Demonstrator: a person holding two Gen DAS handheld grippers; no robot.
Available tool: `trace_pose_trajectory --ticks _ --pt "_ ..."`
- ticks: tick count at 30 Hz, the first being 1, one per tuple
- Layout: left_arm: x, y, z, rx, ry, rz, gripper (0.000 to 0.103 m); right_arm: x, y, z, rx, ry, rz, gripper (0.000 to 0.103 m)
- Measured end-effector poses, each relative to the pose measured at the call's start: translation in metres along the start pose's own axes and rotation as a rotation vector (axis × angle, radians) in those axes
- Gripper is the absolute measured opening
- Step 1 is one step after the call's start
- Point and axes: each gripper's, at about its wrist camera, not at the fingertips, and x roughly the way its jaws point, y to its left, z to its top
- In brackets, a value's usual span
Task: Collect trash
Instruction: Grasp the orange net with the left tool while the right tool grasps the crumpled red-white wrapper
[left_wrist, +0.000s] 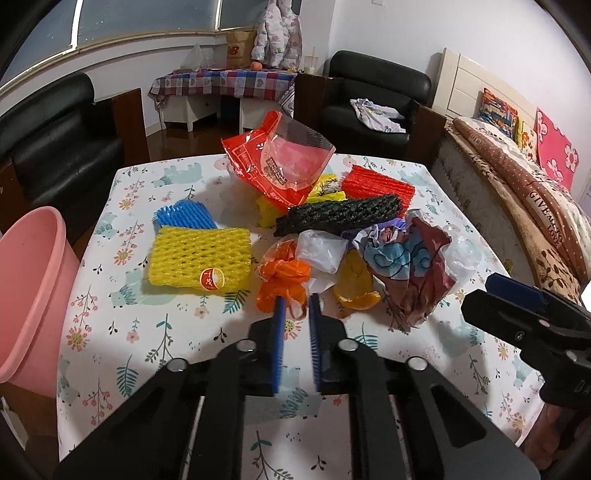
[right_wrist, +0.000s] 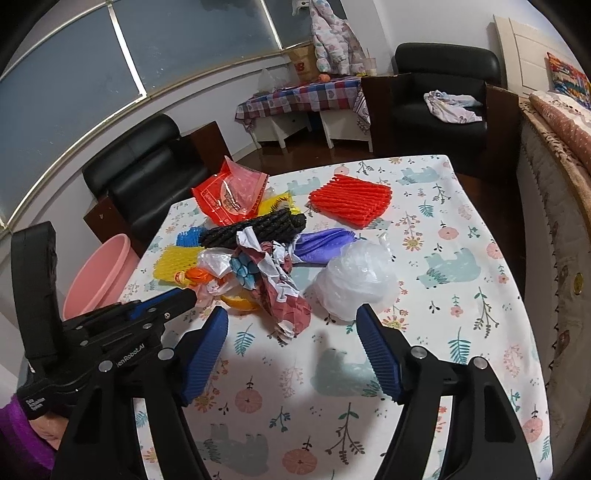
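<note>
Left wrist view: left gripper (left_wrist: 297, 301) jaws nearly closed, pinching the orange bag (left_wrist: 282, 280) on the table (left_wrist: 110, 295); "New Balance" logo box (left_wrist: 239, 48). Four foam nets counted. Right gripper (right_wrist: 291, 321) gapes wide, holding nothing.

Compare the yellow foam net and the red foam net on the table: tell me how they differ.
The yellow foam net lies on the table's left side near the pink bin; the red foam net lies toward the far right. The yellow foam net carries a round orange sticker, the red foam net shows none. The yellow foam net overlaps a blue foam net. Both are flat, ribbed mesh sleeves, untouched by either gripper.
</note>
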Motion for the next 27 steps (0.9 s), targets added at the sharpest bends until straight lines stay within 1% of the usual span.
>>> trace_pose_trajectory --ticks 6,13,18,21,22,23,24,25,27 --pt "-0.01 0.003 -0.001 -0.004 -0.023 -0.022 0.005 0.006 -0.001 0.004 0.018 0.015 0.032 0.07" --pt "-0.025 0.006 -0.004 -0.016 -0.036 -0.055 0.005 0.016 0.007 0.005 0.002 0.052 0.054 0.058" --pt "-0.033 0.006 -0.008 -0.019 -0.043 -0.073 0.005 0.022 0.024 0.003 -0.072 0.064 0.043 0.051" --pt "-0.037 0.007 -0.01 -0.024 -0.048 -0.078 0.005 0.028 0.026 0.002 -0.092 0.08 0.022 0.041" --pt "-0.039 0.007 -0.01 -0.027 -0.051 -0.081 0.005 0.031 0.026 0.002 -0.093 0.085 0.016 0.033" --pt "-0.04 0.008 -0.01 -0.029 -0.053 -0.083 0.005 0.032 0.025 0.002 -0.09 0.093 0.016 0.023" --pt "-0.042 0.008 -0.01 -0.031 -0.056 -0.085 0.005 0.033 0.024 0.001 -0.082 0.1 0.017 0.019" --pt "-0.044 0.009 -0.01 -0.034 -0.06 -0.086 0.005 0.033 0.023 0.001 -0.077 0.101 0.018 0.014" --pt "-0.047 0.011 -0.01 -0.038 -0.065 -0.089 0.005 0.03 0.021 0.0 -0.069 0.1 0.03 0.011"
